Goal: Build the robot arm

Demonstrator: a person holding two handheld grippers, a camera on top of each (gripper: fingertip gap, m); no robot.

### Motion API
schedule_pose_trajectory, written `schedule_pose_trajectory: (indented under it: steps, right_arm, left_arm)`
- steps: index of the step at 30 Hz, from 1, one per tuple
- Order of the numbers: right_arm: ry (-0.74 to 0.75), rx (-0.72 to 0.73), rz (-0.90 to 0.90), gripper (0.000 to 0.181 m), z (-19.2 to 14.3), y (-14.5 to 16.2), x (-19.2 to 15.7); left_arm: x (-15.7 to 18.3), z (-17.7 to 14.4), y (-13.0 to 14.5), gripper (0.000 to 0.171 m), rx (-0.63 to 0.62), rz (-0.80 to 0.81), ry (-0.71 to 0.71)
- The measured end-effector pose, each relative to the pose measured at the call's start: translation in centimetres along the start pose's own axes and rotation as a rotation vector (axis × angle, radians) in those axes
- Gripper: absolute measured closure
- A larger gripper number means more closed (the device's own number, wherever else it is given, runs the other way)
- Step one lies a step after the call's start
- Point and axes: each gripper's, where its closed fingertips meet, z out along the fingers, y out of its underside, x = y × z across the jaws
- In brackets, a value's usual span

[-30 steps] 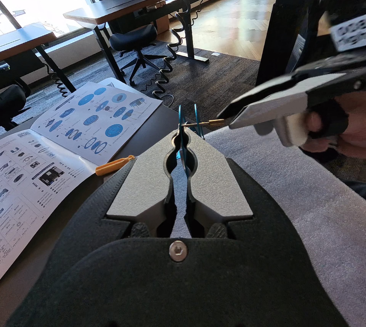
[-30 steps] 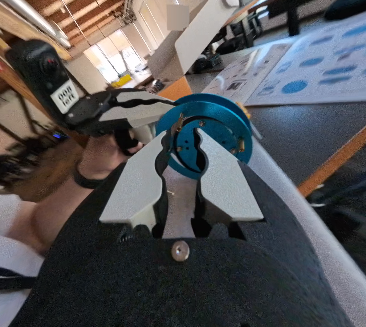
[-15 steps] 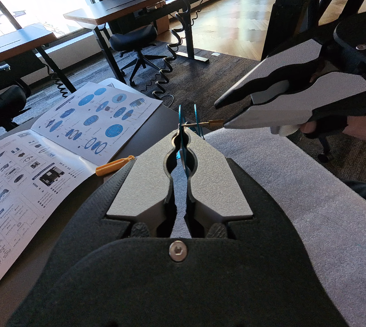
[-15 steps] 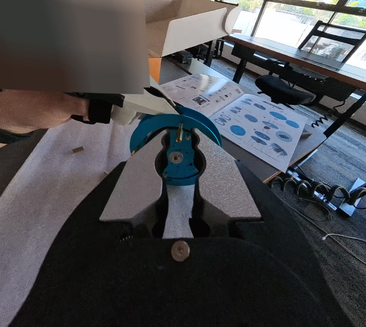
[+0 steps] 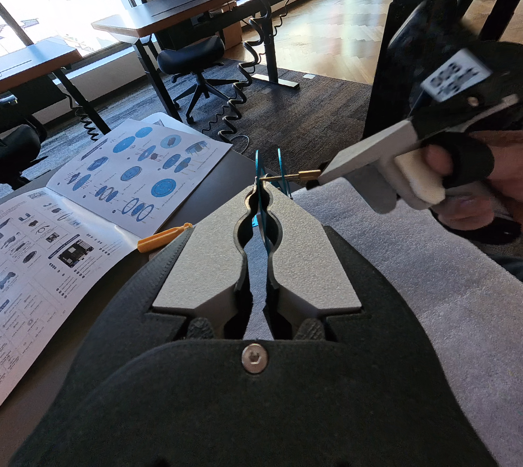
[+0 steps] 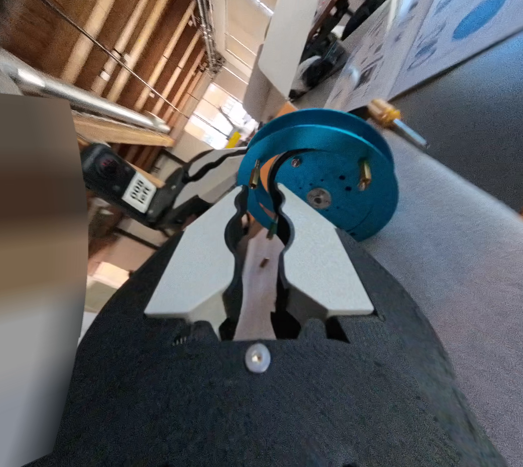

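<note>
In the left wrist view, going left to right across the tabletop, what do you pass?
Open instruction booklet → orange-handled screwdriver → left gripper shut on the blue disc assembly → brass standoff → right gripper → the person's hand, over the white foam sheet.

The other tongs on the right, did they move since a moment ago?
Yes. In the left wrist view the right tongs have rolled over since half a second ago, yet their tip stays at the brass pin beside the blue wheel.
</note>
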Motion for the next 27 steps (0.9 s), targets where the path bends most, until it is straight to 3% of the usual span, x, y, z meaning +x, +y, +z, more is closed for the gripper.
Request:
schedule_pose_trajectory:
  steps: [2, 6, 8, 10, 12, 13, 16, 17, 19, 21, 23, 25, 27]
  right_arm:
    - [0.138, 0.005, -0.402, 0.150, -0.4, -1.0, -0.1]
    - [0.343, -0.062, -1.093, 0.159, -0.2, -1.3, -1.1]
    - [0.425, -0.135, -1.275, 0.167, 0.4, -0.9, -0.5]
    - [0.448, -0.132, -1.274, 0.176, 0.6, -1.1, -0.4]
    - [0.401, -0.106, -1.057, 0.176, 0.8, -1.2, -0.3]
    - [0.328, -0.080, -0.829, 0.176, 0.8, -1.1, -0.3]
    - [-0.037, 0.001, 0.156, 0.176, 0.7, -1.1, -0.3]
    - [-0.156, 0.034, 0.390, 0.177, 0.4, -1.4, -0.2]
    - [-0.261, 0.058, 0.481, 0.175, 0.3, -1.0, -0.2]
    - [-0.172, 0.034, 0.237, 0.164, 0.5, -0.3, -0.2]
    - [0.034, 0.007, -0.222, 0.142, 0.3, -0.4, 0.6]
    - [0.188, -0.001, -0.673, 0.144, -0.3, -1.1, 0.3]
    - [0.289, -0.023, -0.989, 0.159, -0.4, -1.3, -0.4]
  left_arm:
    - [-0.1, 0.0, 0.0, 0.171, 0.000, -0.006, 0.001]
    - [0.0, 0.0, 0.0, 0.171, 0.002, -0.004, 0.003]
    - [0.0, 0.0, 0.0, 0.171, 0.001, -0.001, 0.002]
    - [-0.1, 0.0, 0.1, 0.171, -0.001, -0.002, -0.003]
    - [-0.3, -0.1, 0.1, 0.171, -0.001, -0.008, -0.007]
    - [-0.4, -0.1, 0.1, 0.171, -0.002, -0.010, -0.009]
    - [-0.3, -0.1, 0.1, 0.171, -0.001, -0.011, -0.007]
    - [-0.2, 0.0, 0.1, 0.171, 0.001, -0.010, -0.003]
    - [-0.1, 0.0, 0.0, 0.171, -0.002, 0.006, -0.008]
    - [-0.1, 0.0, 0.0, 0.171, -0.001, 0.005, -0.005]
    - [-0.2, 0.0, 0.1, 0.171, 0.000, -0.006, -0.002]
    - [-0.2, 0.0, 0.1, 0.171, 0.002, -0.009, 0.000]
    - [0.0, 0.0, 0.0, 0.171, 0.001, 0.000, -0.001]
